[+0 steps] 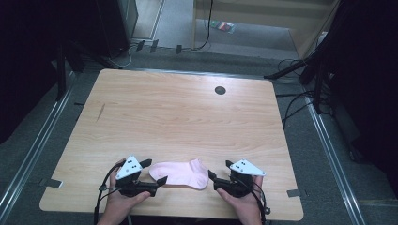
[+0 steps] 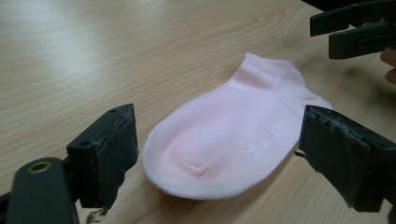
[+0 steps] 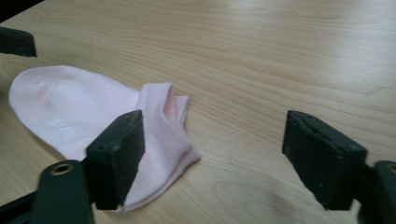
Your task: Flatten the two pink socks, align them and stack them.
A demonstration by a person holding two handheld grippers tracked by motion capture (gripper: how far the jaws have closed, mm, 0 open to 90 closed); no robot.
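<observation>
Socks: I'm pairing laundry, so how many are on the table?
1: a pink ankle sock lies flat near the table's front edge, between the two open grippers. A second could hide beneath.

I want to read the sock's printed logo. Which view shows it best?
The left gripper view: the pink sock lies close and whole, white print facing the camera. The right gripper view shows the print blurred behind a jaw; the high view shows the sock small.

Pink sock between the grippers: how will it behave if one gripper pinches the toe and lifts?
Probably floppy: the pink sock lies flat and thin on the table, so the heel end would likely dangle. It looks light, knit fabric. Unlikely to roll or slip; pushed, it may bunch, like the folds at its cuff.
</observation>
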